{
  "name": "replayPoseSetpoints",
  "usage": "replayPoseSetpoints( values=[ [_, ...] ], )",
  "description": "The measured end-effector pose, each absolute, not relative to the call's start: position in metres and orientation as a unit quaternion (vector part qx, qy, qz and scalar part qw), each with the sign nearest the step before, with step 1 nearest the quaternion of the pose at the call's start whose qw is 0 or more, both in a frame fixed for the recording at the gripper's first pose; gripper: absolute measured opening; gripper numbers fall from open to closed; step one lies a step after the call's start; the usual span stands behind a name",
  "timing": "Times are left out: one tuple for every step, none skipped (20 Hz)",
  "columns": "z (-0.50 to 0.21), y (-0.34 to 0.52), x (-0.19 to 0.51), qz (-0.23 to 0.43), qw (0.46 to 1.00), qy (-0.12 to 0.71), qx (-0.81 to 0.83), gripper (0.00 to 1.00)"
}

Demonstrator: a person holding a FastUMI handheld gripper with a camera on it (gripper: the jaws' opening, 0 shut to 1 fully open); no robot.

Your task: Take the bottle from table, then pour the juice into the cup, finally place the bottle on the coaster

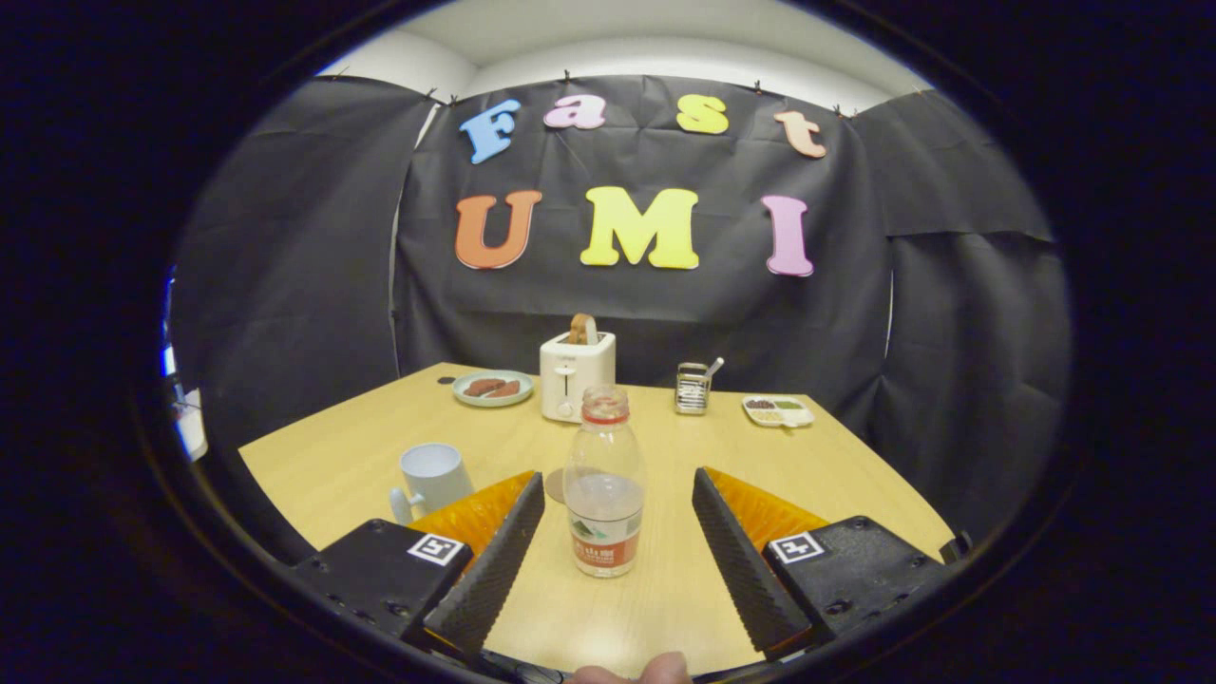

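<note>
A clear plastic bottle (604,484) with a red neck ring, no cap and a red-and-white label stands upright on the wooden table (836,465), about half full of pale liquid. It stands between the tips of my fingers, with a gap on either side. My gripper (617,489) is open; its ribbed black pads (503,551) flank the bottle without touching it. A pale blue-white cup (432,478) with a handle stands left of the left finger. A round brown coaster (555,485) peeks out just behind the bottle on its left side.
At the table's far side stand a white toaster (577,375) with bread in it, a green plate (492,388) of food to its left, a small metal rack (693,388) and a white divided dish (778,410). A fingertip (655,669) shows at the near edge.
</note>
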State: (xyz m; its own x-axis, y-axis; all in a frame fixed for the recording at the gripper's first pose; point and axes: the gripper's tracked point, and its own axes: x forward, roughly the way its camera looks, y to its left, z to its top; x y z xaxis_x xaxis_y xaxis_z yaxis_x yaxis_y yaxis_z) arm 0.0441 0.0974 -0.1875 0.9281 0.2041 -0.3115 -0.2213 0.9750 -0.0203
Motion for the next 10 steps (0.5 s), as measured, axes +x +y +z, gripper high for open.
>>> replayPoseSetpoints(
  values=[
    [-0.198, 0.100, 0.048, 0.110, 0.980, 0.166, -0.026, 1.00],
    [-0.209, 0.102, 0.053, 0.113, 0.978, 0.175, -0.022, 1.00],
    [-0.218, 0.103, 0.057, 0.113, 0.976, 0.185, -0.018, 1.00],
    [-0.228, 0.104, 0.061, 0.115, 0.974, 0.194, -0.013, 1.00],
    [-0.235, 0.106, 0.066, 0.115, 0.973, 0.201, -0.008, 1.00],
    [-0.242, 0.107, 0.070, 0.116, 0.971, 0.209, -0.001, 1.00],
    [-0.249, 0.109, 0.073, 0.116, 0.970, 0.215, 0.007, 1.00],
    [-0.253, 0.111, 0.078, 0.115, 0.969, 0.219, 0.013, 1.00],
    [-0.256, 0.113, 0.082, 0.114, 0.969, 0.221, 0.016, 1.00],
    [-0.258, 0.114, 0.084, 0.113, 0.969, 0.221, 0.015, 1.00]
  ],
)
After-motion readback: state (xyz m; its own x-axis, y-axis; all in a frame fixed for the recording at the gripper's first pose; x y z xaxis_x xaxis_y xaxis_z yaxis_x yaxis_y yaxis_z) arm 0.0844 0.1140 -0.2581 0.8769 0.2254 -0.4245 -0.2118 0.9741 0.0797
